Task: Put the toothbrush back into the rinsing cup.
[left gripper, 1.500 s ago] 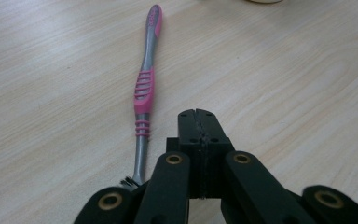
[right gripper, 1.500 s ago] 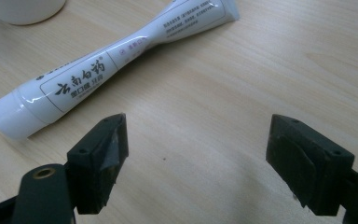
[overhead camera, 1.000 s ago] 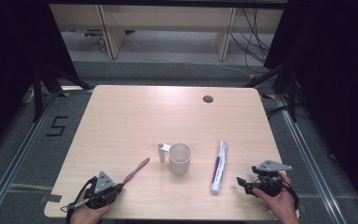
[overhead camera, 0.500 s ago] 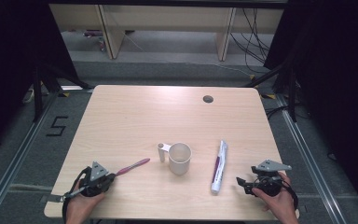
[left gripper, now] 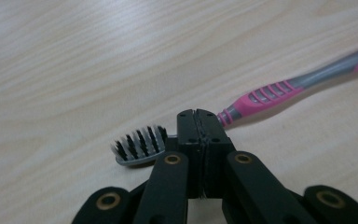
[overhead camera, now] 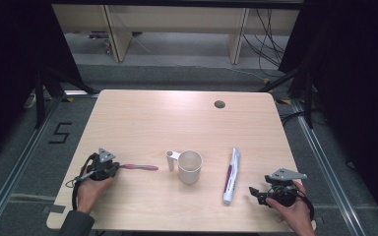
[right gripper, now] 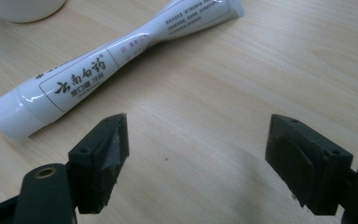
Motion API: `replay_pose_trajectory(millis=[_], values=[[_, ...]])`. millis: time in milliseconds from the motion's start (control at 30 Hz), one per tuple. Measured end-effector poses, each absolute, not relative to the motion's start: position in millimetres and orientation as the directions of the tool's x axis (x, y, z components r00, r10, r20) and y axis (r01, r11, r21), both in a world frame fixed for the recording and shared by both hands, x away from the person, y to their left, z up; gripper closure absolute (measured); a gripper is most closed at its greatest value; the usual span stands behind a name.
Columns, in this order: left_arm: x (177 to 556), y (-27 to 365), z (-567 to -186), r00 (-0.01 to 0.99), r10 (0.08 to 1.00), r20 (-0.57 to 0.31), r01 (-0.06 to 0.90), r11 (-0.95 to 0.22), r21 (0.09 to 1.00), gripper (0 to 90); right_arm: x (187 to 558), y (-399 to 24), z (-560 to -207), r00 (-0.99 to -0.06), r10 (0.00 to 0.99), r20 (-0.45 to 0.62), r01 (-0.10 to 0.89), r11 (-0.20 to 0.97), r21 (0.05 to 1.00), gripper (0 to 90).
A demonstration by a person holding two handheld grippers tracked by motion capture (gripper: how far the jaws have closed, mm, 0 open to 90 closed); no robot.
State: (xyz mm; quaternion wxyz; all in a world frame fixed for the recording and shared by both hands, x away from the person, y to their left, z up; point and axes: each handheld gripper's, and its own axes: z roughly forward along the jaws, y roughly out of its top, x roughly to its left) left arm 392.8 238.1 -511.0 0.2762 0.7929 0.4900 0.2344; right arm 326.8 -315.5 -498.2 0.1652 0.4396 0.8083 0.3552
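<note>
- Left gripper (overhead camera: 109,169): at the near-left part of the wooden table (overhead camera: 142,118), well to the left of the cup. Held in the person's left hand (overhead camera: 91,189). Jaws clamped together on the neck of the toothbrush; the left gripper view (left gripper: 198,122) shows the two black jaws pressed flat against each other with the neck pinched between them.
- Toothbrush (overhead camera: 139,167): pink and grey handle, lying roughly level and pointing from the left gripper toward the cup. Its free handle end stops just left of the cup's handle, not touching it. In the left gripper view (left gripper: 279,91) the white-and-black bristle head (left gripper: 140,143) sticks out on one side of the jaws and the ribbed pink grip on the other; whether the brush rests on the table or is lifted just off it cannot be told.
- Cup (overhead camera: 189,166): white, upright, open mouth up, near the middle of the table's near half. Its handle (overhead camera: 171,157) points left, toward the toothbrush.
- Toothpaste tube (overhead camera: 231,175): white with a dark red stripe, lying flat just right of the cup, apart from it, lengthwise away from the person. In the right gripper view (right gripper: 116,56) the capped end lies nearest the jaws and printed characters face up.
- Right gripper (overhead camera: 263,192): at the near-right corner, well right of the cup and just right of the tube's near end. Held in the person's right hand (overhead camera: 295,211). In the right gripper view (right gripper: 196,154) the jaws stand wide apart, with bare table between them.
</note>
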Motion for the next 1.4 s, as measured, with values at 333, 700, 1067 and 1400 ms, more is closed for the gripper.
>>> replay_pose_trajectory(millis=[333, 700, 1067, 1400], values=[[431.8, 226.5, -508.1, 0.395, 0.912, 0.108, 0.671, -0.366, 0.645, 88.5, 328.3, -315.8, -499.9, -0.567, 0.824, 0.018, 0.575, 0.379, 0.725, 22.1], [465.0, 211.5, -505.9, 0.364, 0.927, 0.089, 0.7, -0.335, 0.631, 88.9, 328.2, -316.3, -498.7, -0.565, 0.824, 0.041, 0.595, 0.371, 0.713, 22.1], [467.3, 199.7, -494.4, 0.35, 0.934, 0.071, 0.716, -0.315, 0.623, 80.9, 328.4, -316.7, -499.0, -0.566, 0.823, 0.05, 0.596, 0.366, 0.714, 22.2], [460.8, 183.8, -479.1, 0.307, 0.952, -0.017, 0.778, -0.24, 0.58, 48.2, 327.9, -315.6, -498.6, -0.562, 0.826, 0.046, 0.598, 0.368, 0.712, 22.2]])
